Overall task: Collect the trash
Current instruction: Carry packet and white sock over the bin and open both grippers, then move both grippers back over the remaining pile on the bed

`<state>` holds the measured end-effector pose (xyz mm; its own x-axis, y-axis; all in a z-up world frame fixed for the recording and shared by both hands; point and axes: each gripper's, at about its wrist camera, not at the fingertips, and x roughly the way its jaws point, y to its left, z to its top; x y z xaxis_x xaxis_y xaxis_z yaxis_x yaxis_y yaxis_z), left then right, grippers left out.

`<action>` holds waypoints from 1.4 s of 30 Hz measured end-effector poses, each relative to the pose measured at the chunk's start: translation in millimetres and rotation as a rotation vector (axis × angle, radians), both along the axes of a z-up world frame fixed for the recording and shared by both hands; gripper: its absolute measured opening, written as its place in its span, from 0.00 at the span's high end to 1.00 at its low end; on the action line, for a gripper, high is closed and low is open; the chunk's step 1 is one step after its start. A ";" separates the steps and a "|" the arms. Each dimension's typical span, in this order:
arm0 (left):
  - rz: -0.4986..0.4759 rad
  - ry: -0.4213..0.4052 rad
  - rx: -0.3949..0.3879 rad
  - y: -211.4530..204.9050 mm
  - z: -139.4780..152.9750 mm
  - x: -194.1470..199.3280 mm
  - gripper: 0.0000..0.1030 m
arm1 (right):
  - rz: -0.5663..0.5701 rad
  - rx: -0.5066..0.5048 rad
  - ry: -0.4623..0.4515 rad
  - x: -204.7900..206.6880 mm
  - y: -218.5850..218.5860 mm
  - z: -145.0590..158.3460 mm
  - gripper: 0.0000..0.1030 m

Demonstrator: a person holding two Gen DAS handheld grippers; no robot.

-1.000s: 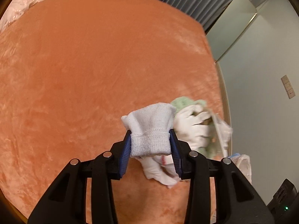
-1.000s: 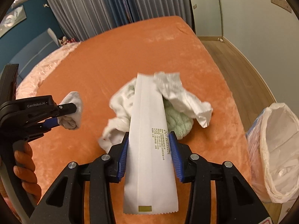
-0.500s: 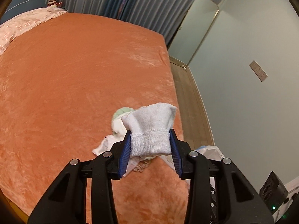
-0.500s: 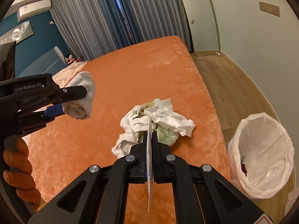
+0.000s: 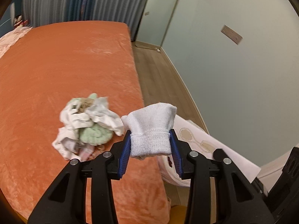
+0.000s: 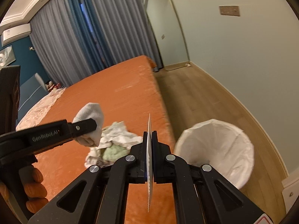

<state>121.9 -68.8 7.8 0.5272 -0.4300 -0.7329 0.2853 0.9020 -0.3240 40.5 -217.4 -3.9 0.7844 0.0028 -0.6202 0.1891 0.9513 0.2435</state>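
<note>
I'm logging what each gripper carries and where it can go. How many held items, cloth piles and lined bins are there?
Held items: 2, a white sock in the left gripper and a flat paper packet in the right gripper
Cloth piles on the bed: 1
Lined bins: 1
Total: 4

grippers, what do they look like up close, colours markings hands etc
Both are black plastic two-finger grippers with triangular cut-outs in the arms, silver round bolts at the joints and blue ribbed pads inside the fingers: the left gripper and the right gripper. The left one's side carries white "GenRobot.AI" lettering. The hand on its grip looks orange, seemingly gloved. A red-edged sticker shows at the right gripper's lower corner. No cables visible.
</note>
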 end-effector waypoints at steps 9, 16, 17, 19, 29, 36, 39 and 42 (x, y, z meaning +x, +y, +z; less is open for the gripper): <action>-0.159 0.020 0.077 -95.9 -27.1 -15.5 0.62 | -0.154 0.012 -0.001 -33.4 -84.6 -4.6 0.96; -0.216 0.034 0.112 -142.6 -47.1 -18.4 0.57 | -0.218 0.032 0.023 -43.7 -120.0 -23.0 0.96; -0.217 0.034 0.117 -147.3 -49.7 -17.7 0.56 | -0.222 0.034 0.025 -43.4 -121.6 -24.3 0.96; -0.219 0.036 0.123 -154.1 -53.7 -16.1 0.54 | -0.229 0.042 0.028 -42.5 -127.4 -29.3 0.96; -0.207 0.015 0.130 -162.4 -55.3 -12.8 0.37 | -0.235 0.068 0.040 -36.1 -136.0 -44.3 0.96; -0.198 0.010 0.119 -158.4 -54.8 -13.6 0.36 | -0.221 0.062 0.057 -29.8 -138.4 -48.0 0.93; -0.187 0.007 0.121 -155.1 -54.1 -13.3 0.32 | -0.230 0.044 0.059 -28.0 -137.2 -46.9 0.87; -0.173 0.009 0.123 -148.8 -54.8 -11.0 0.32 | -0.235 0.024 0.055 -27.1 -133.7 -44.0 0.70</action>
<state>110.9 -217.7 -47.0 0.4464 -0.4201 -0.7901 0.4365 0.8730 -0.2176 13.4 -351.1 -47.9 0.7300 -0.1606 -0.6643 0.4185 0.8735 0.2487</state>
